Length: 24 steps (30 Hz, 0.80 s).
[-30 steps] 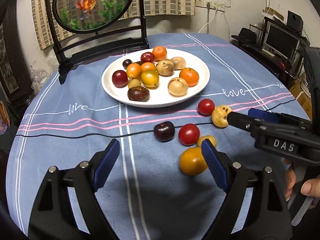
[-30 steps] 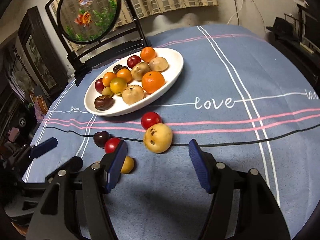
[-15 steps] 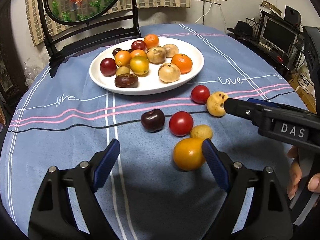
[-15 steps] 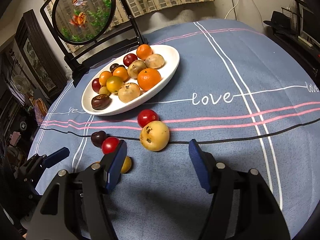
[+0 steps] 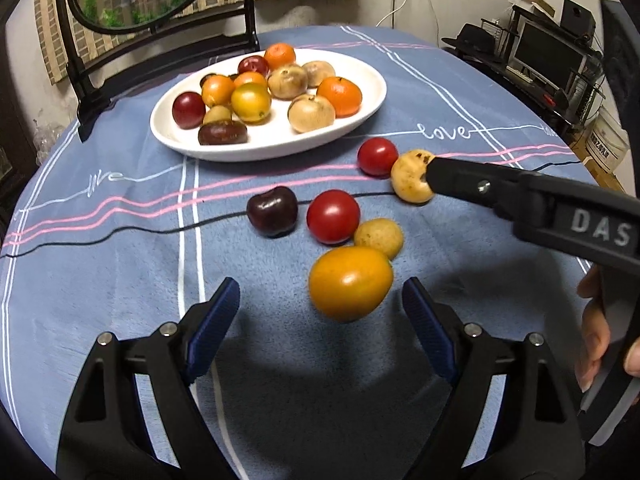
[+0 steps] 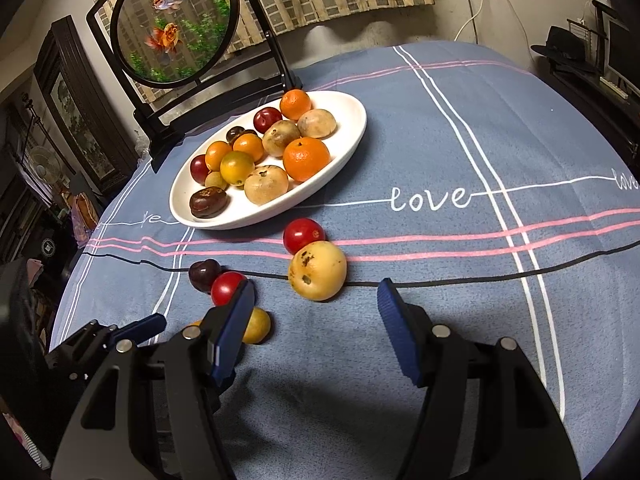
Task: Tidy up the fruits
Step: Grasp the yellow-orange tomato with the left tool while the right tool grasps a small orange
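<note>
Here the left gripper (image 5: 320, 308) hangs with wide, empty jaws just before the orange fruit (image 5: 350, 283), so the step in hand seems to be picking up loose fruits for the white plate (image 5: 372, 80); next it must go lower and close around this fruit without pushing the small yellow fruit (image 5: 378, 237) touching it. The right gripper (image 6: 316, 332) is also parted and empty, near the spotted yellow fruit (image 6: 317, 270). All lies on a blue tablecloth (image 6: 460, 128), in a dim room with a round fish picture (image 6: 174, 24) behind.
</note>
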Each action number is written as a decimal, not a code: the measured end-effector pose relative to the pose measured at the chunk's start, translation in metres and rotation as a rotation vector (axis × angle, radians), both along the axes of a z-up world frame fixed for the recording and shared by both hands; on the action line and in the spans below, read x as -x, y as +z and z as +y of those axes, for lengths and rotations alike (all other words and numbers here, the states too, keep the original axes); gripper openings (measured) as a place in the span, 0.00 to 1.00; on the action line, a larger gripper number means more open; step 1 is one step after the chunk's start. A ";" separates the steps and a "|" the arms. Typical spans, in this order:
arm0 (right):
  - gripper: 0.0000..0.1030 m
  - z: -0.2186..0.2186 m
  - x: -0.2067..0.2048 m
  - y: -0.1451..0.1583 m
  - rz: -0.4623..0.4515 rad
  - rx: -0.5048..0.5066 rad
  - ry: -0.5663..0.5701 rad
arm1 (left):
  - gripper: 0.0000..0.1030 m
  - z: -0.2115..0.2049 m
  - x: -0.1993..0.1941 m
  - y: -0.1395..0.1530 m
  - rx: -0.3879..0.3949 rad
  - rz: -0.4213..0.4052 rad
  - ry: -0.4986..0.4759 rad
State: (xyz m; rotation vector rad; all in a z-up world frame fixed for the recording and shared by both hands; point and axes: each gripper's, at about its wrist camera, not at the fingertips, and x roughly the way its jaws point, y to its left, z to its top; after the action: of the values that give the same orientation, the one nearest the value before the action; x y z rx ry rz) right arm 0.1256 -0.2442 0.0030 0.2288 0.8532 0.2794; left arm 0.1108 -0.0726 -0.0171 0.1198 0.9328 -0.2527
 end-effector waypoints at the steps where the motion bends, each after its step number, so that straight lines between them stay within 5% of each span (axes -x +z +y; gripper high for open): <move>1: 0.63 0.000 0.000 0.000 0.000 0.001 0.000 | 0.77 0.000 -0.001 -0.002 0.002 0.005 -0.001; 5: 0.63 0.001 0.000 -0.001 0.004 0.006 0.000 | 0.41 0.002 -0.003 -0.006 0.047 0.036 -0.019; 21: 0.63 0.029 -0.015 -0.016 0.038 0.174 0.006 | 0.40 0.015 -0.003 -0.005 0.134 0.058 -0.028; 24: 0.54 0.039 -0.024 -0.022 0.050 0.241 0.007 | 0.40 0.014 -0.004 -0.006 0.132 0.056 -0.032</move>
State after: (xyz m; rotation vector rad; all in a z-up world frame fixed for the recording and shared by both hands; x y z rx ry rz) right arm 0.1501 -0.2051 -0.0192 0.0079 0.9283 0.1756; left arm 0.1150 -0.0582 -0.0229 0.0057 0.9673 -0.3479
